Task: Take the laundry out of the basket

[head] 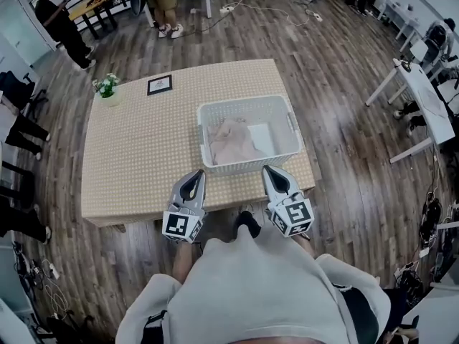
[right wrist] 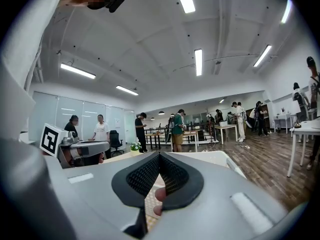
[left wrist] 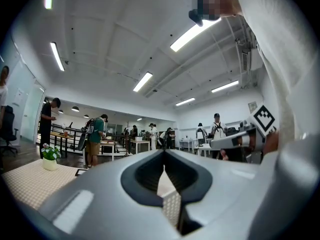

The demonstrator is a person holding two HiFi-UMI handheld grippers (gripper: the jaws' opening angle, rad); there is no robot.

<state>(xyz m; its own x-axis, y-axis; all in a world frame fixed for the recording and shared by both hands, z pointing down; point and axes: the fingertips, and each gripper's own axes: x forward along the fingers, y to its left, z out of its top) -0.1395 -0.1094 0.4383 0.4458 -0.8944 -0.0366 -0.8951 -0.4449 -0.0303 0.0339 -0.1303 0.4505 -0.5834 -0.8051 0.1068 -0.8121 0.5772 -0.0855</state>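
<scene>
A white slatted laundry basket (head: 288, 124) stands on the right half of the table. In it lie a crumpled pale pink garment (head: 228, 143) and a folded white piece (head: 262, 139). Both grippers hover at the table's near edge, just short of the basket's front wall. My left gripper (head: 200, 173) is shut and holds nothing; in the left gripper view its jaws (left wrist: 164, 152) meet with no gap. My right gripper (head: 266, 169) is also shut and empty, its pads pressed together (right wrist: 159, 154). The basket's rim (right wrist: 220, 158) shows beyond the right gripper.
The table (head: 129, 163) wears a beige dotted cloth. A small flower pot (head: 107, 87) and a framed picture (head: 159, 84) stand at its far left. Several people stand at the room's far end. White desks (head: 423, 99) stand to the right.
</scene>
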